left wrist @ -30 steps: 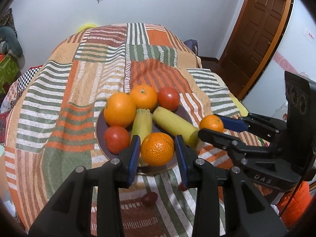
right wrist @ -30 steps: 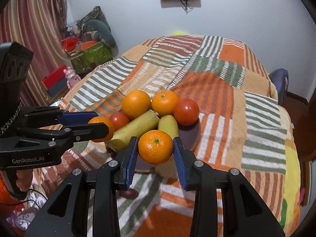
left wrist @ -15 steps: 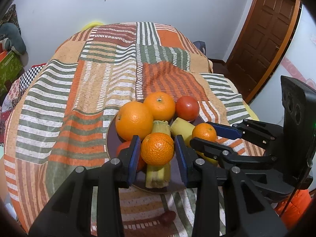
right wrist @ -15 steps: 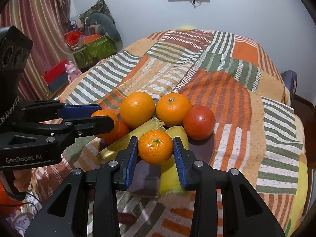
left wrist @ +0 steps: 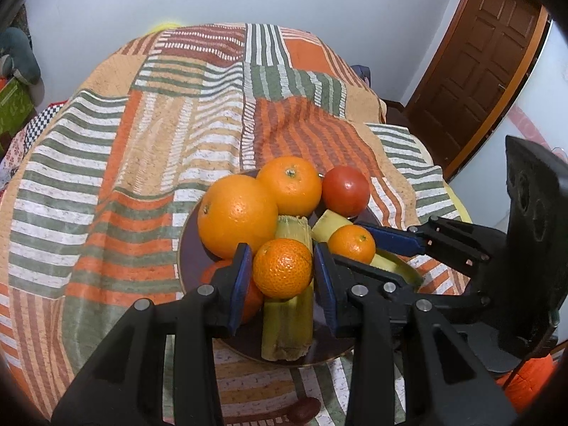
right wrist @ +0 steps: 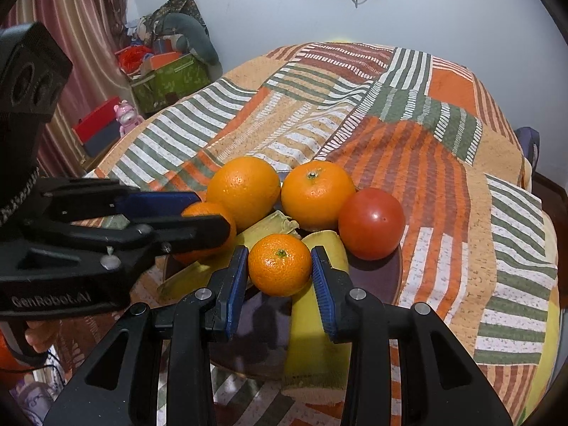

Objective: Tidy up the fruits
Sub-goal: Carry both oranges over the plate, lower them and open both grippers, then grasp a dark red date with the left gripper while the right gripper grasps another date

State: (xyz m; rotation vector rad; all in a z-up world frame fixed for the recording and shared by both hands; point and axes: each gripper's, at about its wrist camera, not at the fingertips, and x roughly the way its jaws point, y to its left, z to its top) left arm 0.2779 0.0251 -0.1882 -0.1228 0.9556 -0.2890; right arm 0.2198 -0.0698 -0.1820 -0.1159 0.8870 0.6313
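I am holding one small mandarin point(left wrist: 282, 268) between the blue pads of my left gripper point(left wrist: 282, 273) and another mandarin point(right wrist: 279, 265) in my right gripper point(right wrist: 279, 269), both hanging over the dark plate point(left wrist: 186, 248) that is already crowded with two big oranges point(left wrist: 237, 218), a tomato point(left wrist: 345, 191) and yellow-green stalk pieces point(left wrist: 288, 323). The two tools are working very close together, so I am risking a knock between them. A mandarin set on those rounded fruits is likely to roll off onto the striped cloth point(left wrist: 117, 163).
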